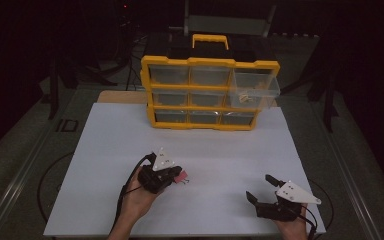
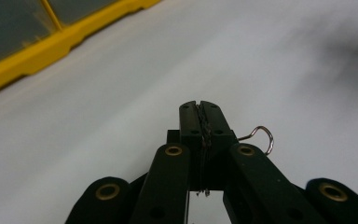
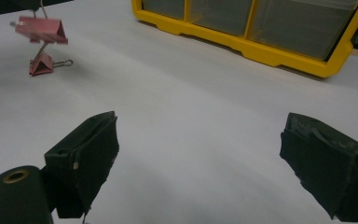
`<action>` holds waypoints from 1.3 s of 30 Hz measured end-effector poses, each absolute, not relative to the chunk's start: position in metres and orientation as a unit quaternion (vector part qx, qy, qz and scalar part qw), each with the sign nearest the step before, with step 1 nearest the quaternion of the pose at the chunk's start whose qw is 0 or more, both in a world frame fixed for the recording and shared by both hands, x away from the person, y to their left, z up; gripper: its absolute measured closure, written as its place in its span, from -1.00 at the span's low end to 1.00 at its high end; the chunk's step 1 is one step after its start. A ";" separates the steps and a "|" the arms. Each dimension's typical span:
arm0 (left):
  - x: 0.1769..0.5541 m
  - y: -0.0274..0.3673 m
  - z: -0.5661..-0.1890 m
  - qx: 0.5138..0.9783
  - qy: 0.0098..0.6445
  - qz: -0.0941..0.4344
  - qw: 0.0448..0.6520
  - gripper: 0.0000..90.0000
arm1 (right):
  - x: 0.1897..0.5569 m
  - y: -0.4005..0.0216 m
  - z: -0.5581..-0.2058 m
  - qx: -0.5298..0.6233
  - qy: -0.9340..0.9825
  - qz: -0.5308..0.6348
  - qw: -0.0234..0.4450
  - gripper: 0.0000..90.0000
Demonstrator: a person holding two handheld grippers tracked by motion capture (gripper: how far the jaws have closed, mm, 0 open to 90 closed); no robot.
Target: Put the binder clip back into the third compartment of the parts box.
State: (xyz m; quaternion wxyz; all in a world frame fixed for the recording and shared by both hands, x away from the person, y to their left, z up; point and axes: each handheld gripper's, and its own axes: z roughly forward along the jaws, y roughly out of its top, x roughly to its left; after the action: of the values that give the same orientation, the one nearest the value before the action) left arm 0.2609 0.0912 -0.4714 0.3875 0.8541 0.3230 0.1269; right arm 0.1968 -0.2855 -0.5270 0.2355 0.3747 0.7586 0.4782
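Nearest, right gripper (image 1: 258,189) jaws spread empty; left gripper (image 1: 179,175) clamps a pink metal binder clip (image 3: 41,29), probably bound next for the yellow plastic drawer organiser's (image 1: 210,91) pulled-out clear drawer (image 1: 254,89).

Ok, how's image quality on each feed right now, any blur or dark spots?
High view: white table sheet evenly lit, surroundings nearly black, picture soft. Left gripper view: yellow organizer smeared by blur, fingers sharper, a dark soft shadow at upper right. Right gripper view: pink binder clips blurred, near fingers out of focus.
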 end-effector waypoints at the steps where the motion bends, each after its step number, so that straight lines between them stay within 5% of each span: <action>1: 0.263 0.092 -0.469 0.853 0.323 0.126 0.390 0.99 | 0.197 -0.285 -0.527 0.375 0.758 0.480 0.235 -0.76; 39: 0.336 0.107 -0.399 0.810 0.307 0.091 0.491 0.99 | 0.197 -0.285 -0.527 0.372 0.756 0.484 0.236 -0.76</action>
State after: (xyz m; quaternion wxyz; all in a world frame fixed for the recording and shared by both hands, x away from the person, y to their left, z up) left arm 0.3361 0.1074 -0.3993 0.4907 0.8104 0.3071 0.0907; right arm 0.1966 -0.2853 -0.5266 0.2361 0.3716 0.7564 0.4838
